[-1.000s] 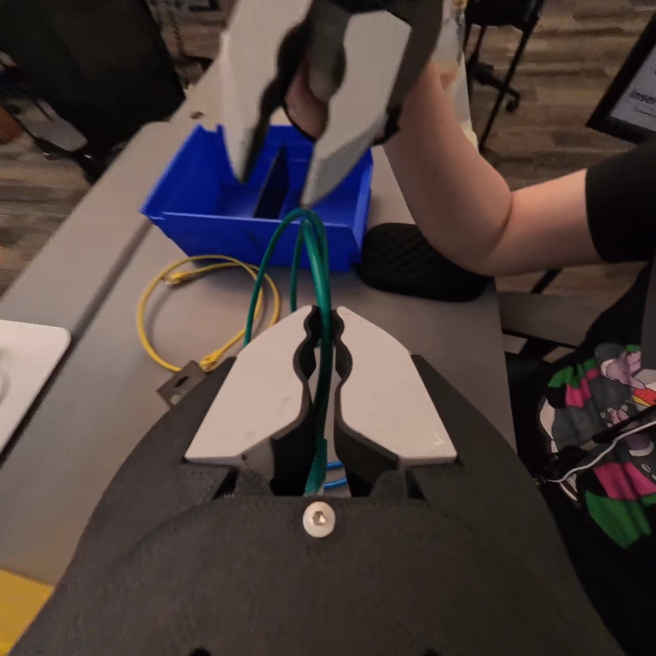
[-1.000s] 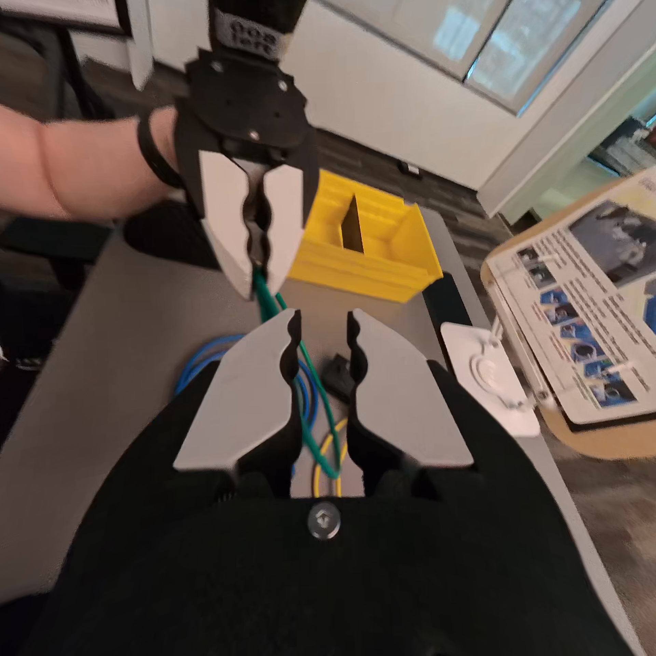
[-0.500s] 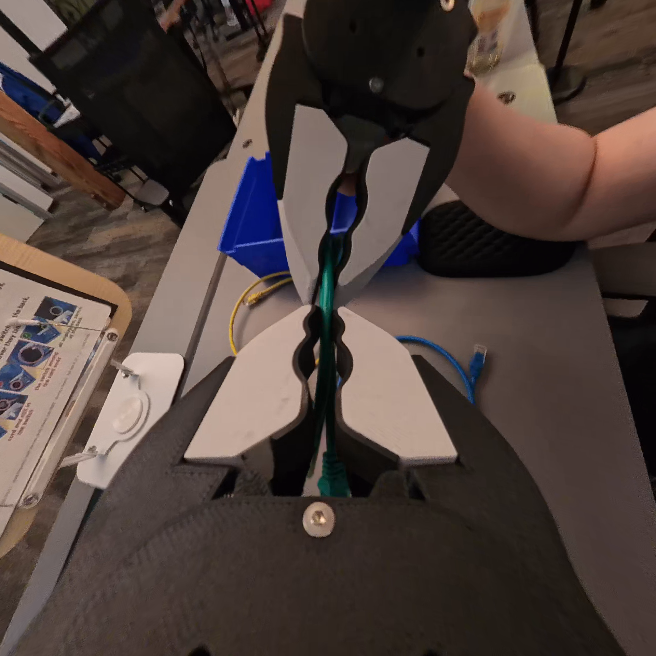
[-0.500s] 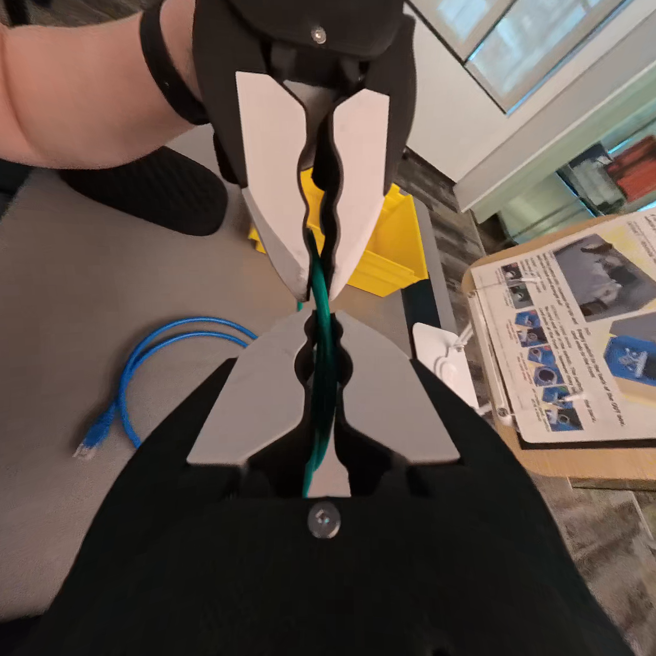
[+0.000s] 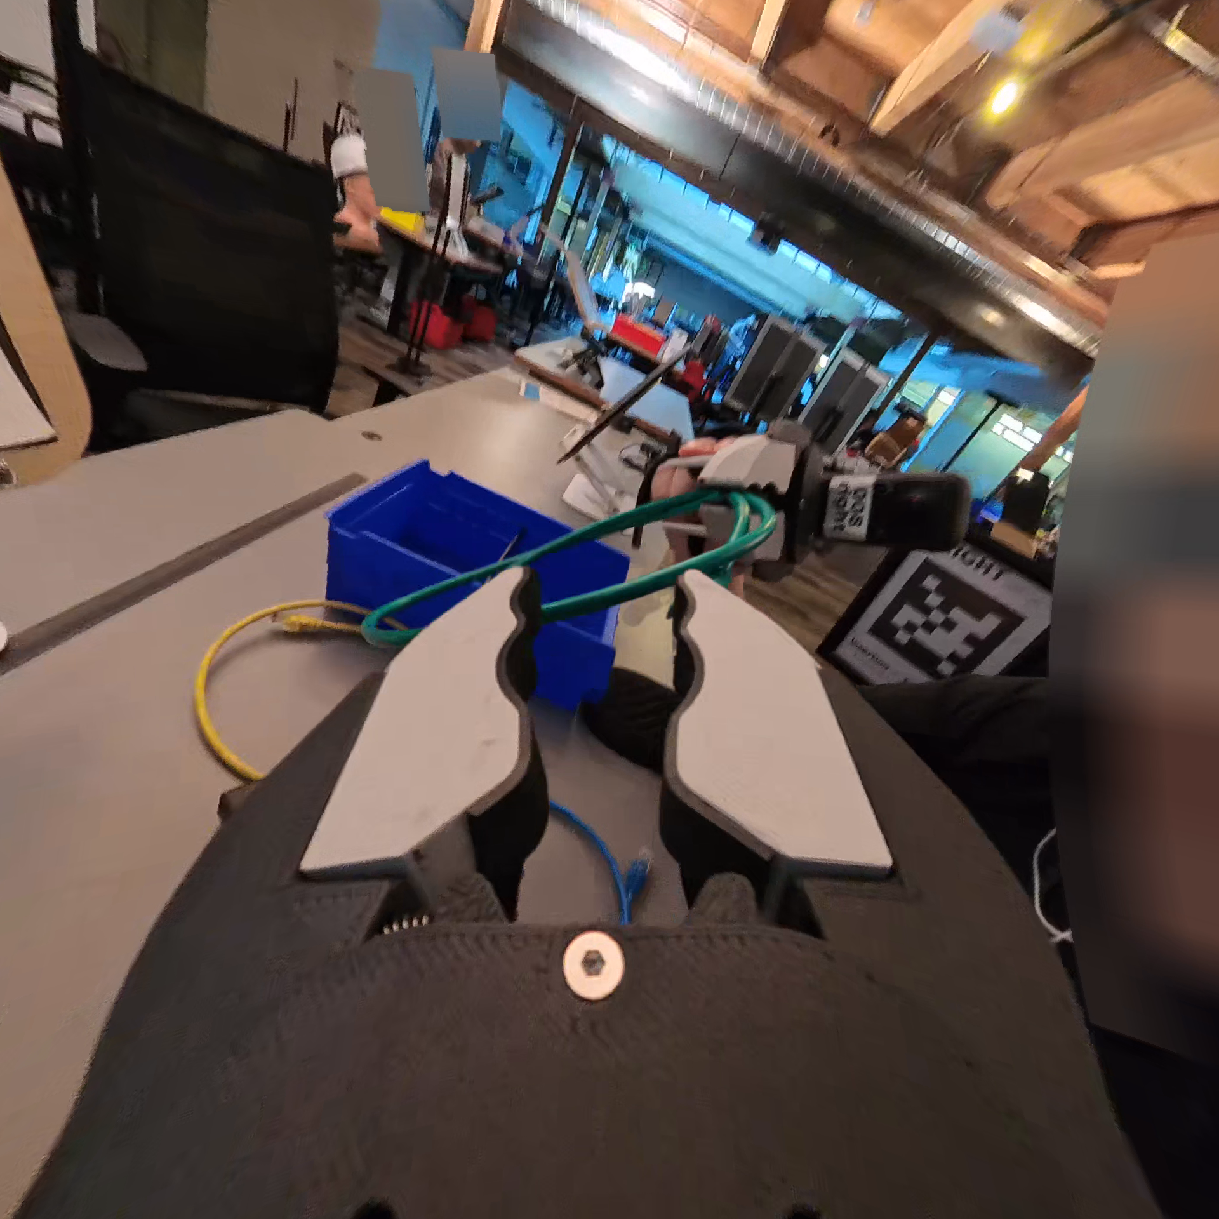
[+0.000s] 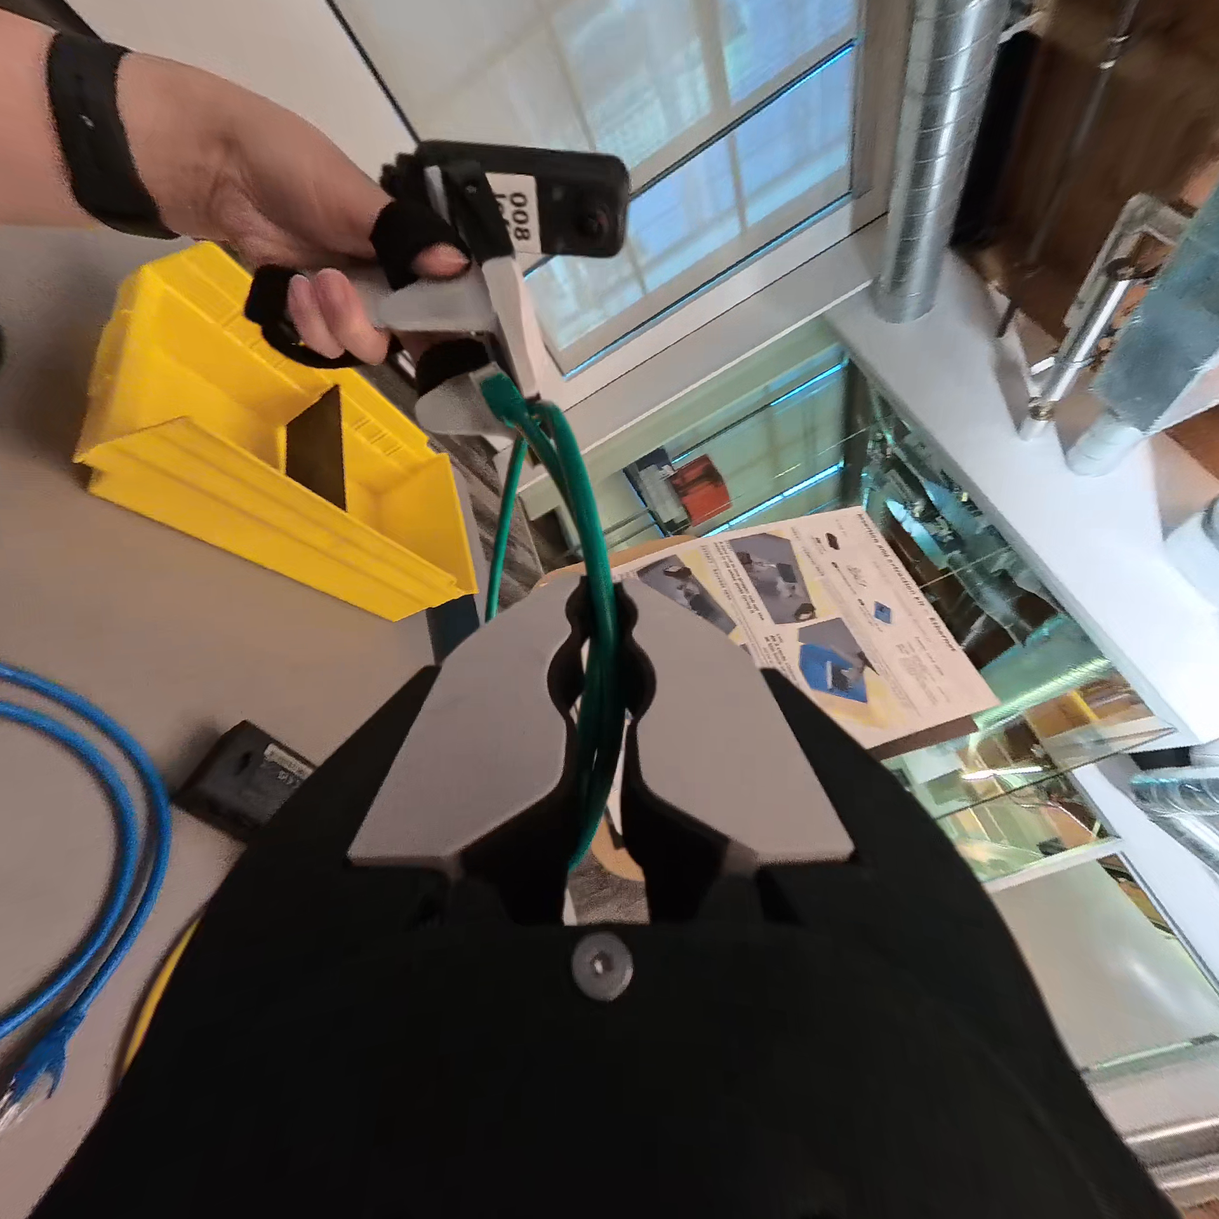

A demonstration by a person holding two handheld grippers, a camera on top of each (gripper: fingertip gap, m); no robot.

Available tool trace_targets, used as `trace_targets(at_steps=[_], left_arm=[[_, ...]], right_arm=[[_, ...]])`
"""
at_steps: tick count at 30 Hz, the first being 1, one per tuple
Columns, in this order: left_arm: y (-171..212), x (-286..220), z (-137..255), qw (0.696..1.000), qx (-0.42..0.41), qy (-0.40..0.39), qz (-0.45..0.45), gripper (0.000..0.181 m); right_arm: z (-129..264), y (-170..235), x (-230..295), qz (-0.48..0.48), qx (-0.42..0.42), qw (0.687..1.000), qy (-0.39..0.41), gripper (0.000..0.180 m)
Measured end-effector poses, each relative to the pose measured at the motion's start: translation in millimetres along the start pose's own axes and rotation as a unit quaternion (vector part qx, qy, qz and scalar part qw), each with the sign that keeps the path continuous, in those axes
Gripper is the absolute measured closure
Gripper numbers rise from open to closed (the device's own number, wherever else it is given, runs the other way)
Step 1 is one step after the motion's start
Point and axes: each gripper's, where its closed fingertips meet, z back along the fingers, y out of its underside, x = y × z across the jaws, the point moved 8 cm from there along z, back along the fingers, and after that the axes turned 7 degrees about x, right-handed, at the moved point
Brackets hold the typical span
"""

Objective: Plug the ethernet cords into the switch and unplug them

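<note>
Clamping doubled green ethernet cord between scalloped grey pads of right gripper; smooth round jacket, strands run down the wavy black channel. Cord's moulded green plug sits up by tips of left gripper, whether gripped there cannot be told in that view. Left wrist view: left gripper jaws spread apart, nothing between the flat grey plates; matte ribbed black printed body behind. Green loop arcs just past its fingertips, off the table, toward right gripper far right.

Lying on smooth grey table: thin yellow cord curled near left, blue cord with clear-tipped plug below the open jaws. Small black switch resting flat beside blue cord coil. Rigid blue plastic bin far centre; yellow divided bin far left in right wrist view. Printed instruction sheet off table edge.
</note>
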Motion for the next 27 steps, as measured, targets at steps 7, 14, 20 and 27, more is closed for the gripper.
trace_targets(at_steps=[7, 14, 20, 27], left_arm=[[-0.4, -12.6, 13.0, 1.0, 0.011, 0.011, -0.013, 0.142], [3.8, -10.4, 0.8, 0.997, 0.035, 0.02, -0.063, 0.135], [11.0, -23.9, -2.3, 0.984, 0.034, 0.116, -0.133, 0.128], [31.0, -30.6, -33.9, 0.965, 0.129, 0.151, -0.173, 0.168]], right_arm=[[-4.5, 4.4, -3.1, -0.029, 0.006, 0.999, 0.013, 0.174], [-3.2, 3.5, -4.4, -0.061, -0.019, 0.998, -0.008, 0.174], [0.9, 3.0, -1.1, -0.107, -0.078, 0.986, -0.099, 0.174], [2.6, 8.2, 3.2, -0.08, -0.046, 0.987, -0.132, 0.174]])
